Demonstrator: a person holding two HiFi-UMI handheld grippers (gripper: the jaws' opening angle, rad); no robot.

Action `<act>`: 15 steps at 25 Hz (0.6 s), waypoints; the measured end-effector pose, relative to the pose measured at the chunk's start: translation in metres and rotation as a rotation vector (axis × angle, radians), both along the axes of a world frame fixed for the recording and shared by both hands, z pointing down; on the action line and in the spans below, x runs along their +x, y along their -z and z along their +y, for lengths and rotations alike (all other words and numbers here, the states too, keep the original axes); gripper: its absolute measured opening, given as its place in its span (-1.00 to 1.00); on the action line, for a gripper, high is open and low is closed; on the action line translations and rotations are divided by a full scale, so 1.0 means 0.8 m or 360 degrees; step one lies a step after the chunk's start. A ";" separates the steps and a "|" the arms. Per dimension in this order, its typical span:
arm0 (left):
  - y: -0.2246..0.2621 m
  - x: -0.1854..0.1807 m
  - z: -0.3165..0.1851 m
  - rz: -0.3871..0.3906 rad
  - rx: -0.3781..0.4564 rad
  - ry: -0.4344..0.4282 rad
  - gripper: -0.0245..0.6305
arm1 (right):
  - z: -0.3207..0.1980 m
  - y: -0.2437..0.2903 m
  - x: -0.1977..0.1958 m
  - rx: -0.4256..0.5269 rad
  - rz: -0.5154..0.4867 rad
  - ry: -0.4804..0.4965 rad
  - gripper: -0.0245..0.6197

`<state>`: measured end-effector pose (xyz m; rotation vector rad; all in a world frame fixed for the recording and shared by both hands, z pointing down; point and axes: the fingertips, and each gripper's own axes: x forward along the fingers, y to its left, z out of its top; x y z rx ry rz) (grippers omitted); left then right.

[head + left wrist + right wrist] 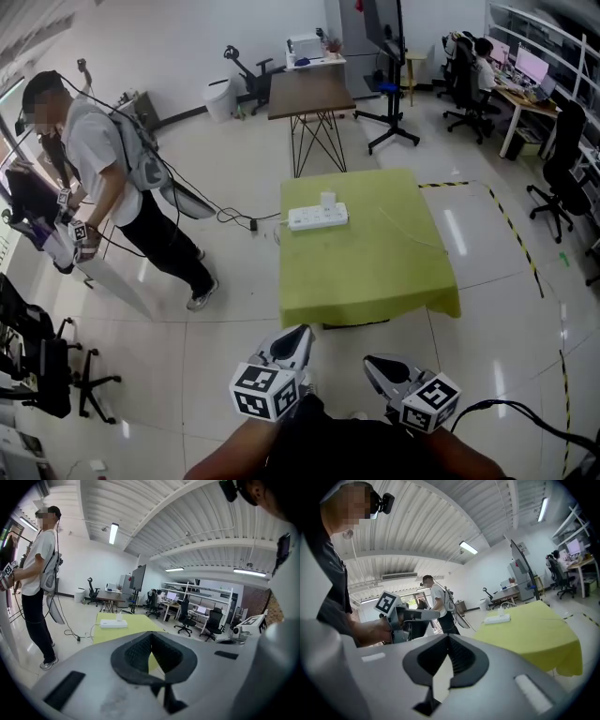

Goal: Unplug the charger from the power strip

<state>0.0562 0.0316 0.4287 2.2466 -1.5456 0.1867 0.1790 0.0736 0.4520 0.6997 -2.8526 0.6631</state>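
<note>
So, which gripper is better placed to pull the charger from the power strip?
Left, marginally. The left gripper sits nearly in line with the charger and slightly nearer; the right gripper is offset. Both are shut, short of the table.

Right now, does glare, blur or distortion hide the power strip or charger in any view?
Head view: sharp, evenly lit; white power strip and charger stand out on the green tablecloth; glare only on the floor. Left gripper view: heavy fisheye, dark corners, strip small but clear. Right gripper view: same, strip smaller, charger barely readable.
</note>
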 end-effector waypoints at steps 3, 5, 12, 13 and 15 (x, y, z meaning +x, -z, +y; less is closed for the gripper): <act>-0.006 -0.029 -0.021 -0.0013 -0.0002 -0.0001 -0.91 | -0.022 -0.004 -0.024 0.0005 0.0039 -0.0004 -0.91; -0.010 -0.052 -0.039 -0.0015 0.0002 -0.0003 -0.91 | -0.043 -0.005 -0.042 0.0014 0.0064 -0.0022 -0.91; -0.009 -0.133 -0.124 0.0003 0.0034 -0.0112 -0.91 | -0.135 0.007 -0.121 0.0049 0.0118 -0.0150 -0.91; -0.009 -0.141 -0.133 -0.0013 0.0041 -0.0146 -0.91 | -0.149 0.008 -0.132 0.0050 0.0119 -0.0177 -0.91; -0.012 -0.152 -0.147 -0.0042 0.0048 -0.0214 -0.91 | -0.172 0.009 -0.150 0.0042 0.0115 -0.0232 -0.91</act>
